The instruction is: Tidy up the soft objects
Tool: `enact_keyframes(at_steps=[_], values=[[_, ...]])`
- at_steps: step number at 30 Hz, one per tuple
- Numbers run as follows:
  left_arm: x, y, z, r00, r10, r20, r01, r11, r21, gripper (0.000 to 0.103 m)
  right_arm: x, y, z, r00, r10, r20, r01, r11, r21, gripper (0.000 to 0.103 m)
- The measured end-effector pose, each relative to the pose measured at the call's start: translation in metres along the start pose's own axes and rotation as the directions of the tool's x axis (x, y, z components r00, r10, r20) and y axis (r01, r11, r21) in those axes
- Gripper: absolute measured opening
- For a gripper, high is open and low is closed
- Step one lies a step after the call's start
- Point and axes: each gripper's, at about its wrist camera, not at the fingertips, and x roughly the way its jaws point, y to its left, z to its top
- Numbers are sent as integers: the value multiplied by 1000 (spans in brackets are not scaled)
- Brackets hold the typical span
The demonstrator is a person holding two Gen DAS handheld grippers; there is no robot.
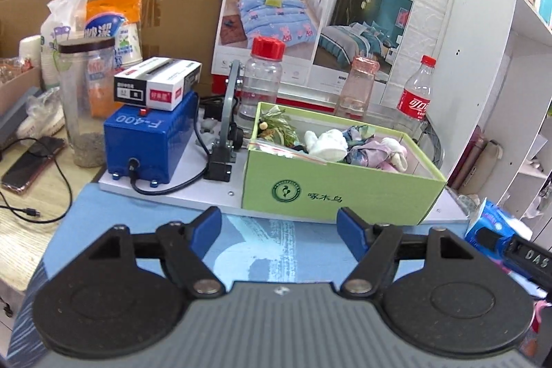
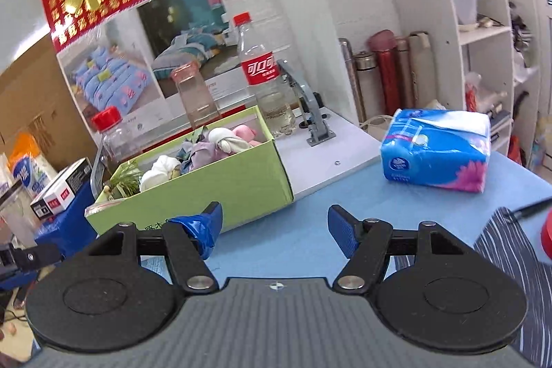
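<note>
A green cardboard box (image 1: pixel 331 188) stands on a white board beyond the blue mat; it also shows in the right wrist view (image 2: pixel 220 185). It holds several soft items: a white knotted sock (image 1: pixel 327 143), patterned lilac cloth (image 1: pixel 365 150), pink socks (image 2: pixel 245 133) and a green plant sprig (image 1: pixel 276 126). My left gripper (image 1: pixel 278 231) is open and empty above the mat, just in front of the box. My right gripper (image 2: pixel 274 228) is open and empty, right of the box's near corner.
A blue tissue pack (image 2: pixel 436 150) lies on the mat at right. A cola bottle (image 2: pixel 264 75), clear jars (image 1: pixel 262 78) and a blue sealer machine (image 1: pixel 148 143) stand behind and left of the box. A white shelf (image 1: pixel 490 64) rises at right. A striped cloth (image 2: pixel 510 257) lies near right.
</note>
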Motion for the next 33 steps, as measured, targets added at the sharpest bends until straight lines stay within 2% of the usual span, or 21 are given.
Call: enact_keyframes(at_steps=[5,9,15,25,33], values=[[-11,-8,-18,999,51,8,-52,997,62,73,-24,-5,-8,992,-98,76,102,993,-51,54],[-20,-14,-32,997,74,9,-74,992,97,73,-34,-14,-17,987,-140,81,145,988,-61,54],[-32,-15,-48,998,66,-2,-65,992,109,73,-48,-25,-26,986,-141,87,146,987,-60,54],[-56,-20,-78,992,119,49,-125,978,169,73,-64,-21,-50,990,-117,80,127,983,-134,54],[-67,-18,-80,994,84,77,-95,983,158,73,-74,-22,-51,990,-106,96,117,986,-120,54]])
